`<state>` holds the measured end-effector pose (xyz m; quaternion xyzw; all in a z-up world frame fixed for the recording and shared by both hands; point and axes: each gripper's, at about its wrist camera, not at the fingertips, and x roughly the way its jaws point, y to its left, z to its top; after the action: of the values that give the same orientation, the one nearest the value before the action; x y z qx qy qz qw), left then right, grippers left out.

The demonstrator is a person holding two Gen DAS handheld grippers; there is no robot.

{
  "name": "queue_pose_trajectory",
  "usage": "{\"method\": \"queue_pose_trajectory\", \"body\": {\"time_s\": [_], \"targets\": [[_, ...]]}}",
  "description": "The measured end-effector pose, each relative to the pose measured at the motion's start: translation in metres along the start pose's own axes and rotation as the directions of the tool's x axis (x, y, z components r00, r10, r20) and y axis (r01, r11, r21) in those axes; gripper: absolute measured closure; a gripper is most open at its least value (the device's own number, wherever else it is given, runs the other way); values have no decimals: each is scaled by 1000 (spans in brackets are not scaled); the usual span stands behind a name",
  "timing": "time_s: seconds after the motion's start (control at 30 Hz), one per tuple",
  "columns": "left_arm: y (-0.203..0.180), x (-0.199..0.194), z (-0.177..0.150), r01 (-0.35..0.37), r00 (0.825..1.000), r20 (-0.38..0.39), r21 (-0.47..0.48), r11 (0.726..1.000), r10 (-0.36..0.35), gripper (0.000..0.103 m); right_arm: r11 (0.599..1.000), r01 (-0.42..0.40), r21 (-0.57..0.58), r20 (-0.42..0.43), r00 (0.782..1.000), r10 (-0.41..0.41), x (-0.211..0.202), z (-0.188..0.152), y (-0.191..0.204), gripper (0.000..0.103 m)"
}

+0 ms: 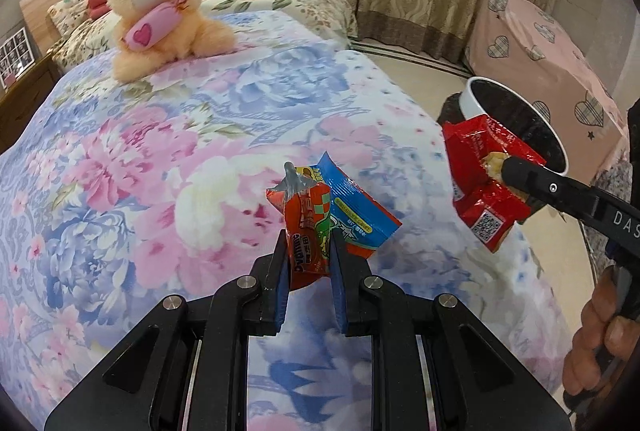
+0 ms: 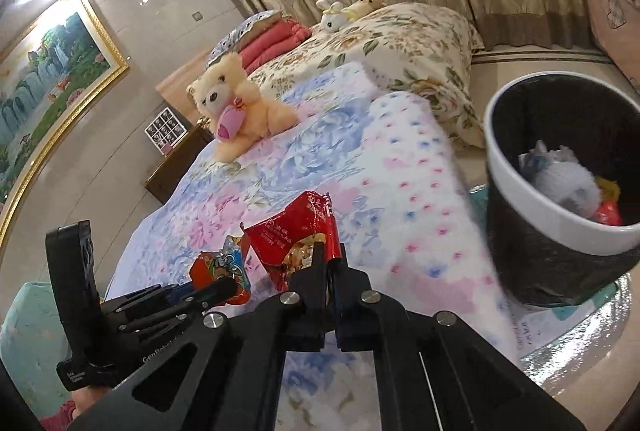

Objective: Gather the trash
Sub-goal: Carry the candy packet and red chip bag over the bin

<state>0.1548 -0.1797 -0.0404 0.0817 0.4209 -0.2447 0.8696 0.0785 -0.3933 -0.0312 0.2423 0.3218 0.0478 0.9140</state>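
Floral bedspread (image 1: 168, 159), left tool (image 1: 309, 251) gripping "Dynamic" wrapper (image 1: 310, 231)

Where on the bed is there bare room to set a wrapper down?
The floral bedspread is bare between the teddy bear and the left gripper, and out to its left edge. The right side is crowded: the right gripper holds a red snack bag by the trash bin, and the left grips an orange-blue wrapper.

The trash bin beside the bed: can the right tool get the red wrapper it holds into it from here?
Probably yes. The right tool grips the red wrapper, and the trash bin stands open-topped with nothing between them.
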Motion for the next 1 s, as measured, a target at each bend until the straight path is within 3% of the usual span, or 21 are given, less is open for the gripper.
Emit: {"method": "queue_pose_trajectory", "body": {"time_s": [1.0], "targets": [[-112,3,31,87,996,17,178,980,-92,87,984,124,129,134,981,-141,-84,17,-86,101]]}}
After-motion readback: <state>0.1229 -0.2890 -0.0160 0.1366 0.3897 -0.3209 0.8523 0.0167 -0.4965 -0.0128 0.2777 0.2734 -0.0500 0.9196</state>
